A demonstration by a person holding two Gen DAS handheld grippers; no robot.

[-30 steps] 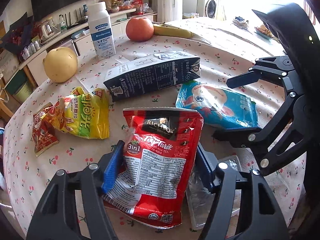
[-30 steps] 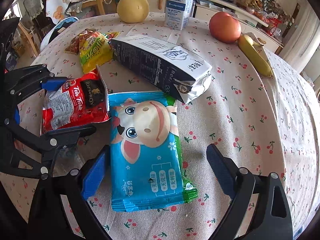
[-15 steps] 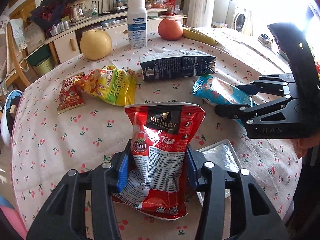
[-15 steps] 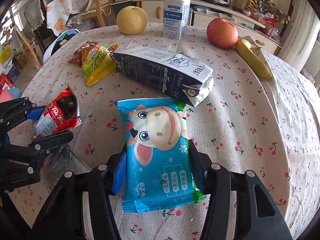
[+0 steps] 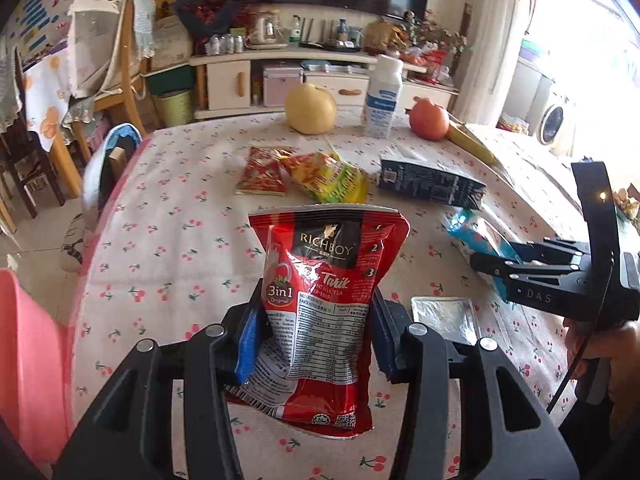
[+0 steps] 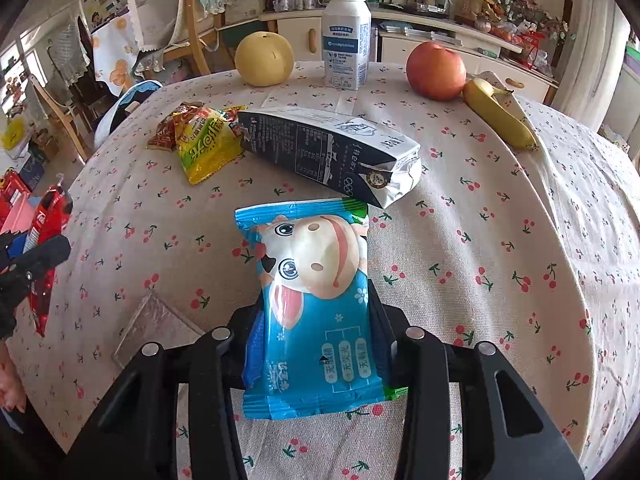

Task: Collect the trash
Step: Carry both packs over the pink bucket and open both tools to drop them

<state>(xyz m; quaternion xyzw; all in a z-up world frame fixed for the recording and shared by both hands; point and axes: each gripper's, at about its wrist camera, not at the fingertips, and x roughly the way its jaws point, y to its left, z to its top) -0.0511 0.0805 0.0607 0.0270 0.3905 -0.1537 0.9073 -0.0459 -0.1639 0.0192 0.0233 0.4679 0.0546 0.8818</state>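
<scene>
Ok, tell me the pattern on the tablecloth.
The tablecloth is off-white with small red cherries on green stems, scattered all over. The right wrist view shows it best.

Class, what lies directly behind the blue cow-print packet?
Behind the blue cow-print packet lies a dark milk carton on its side. The packet covers the cloth beneath it.

Red tea pouch (image 5: 326,308) lifted, blue cow packet (image 6: 316,312) gripped
</scene>
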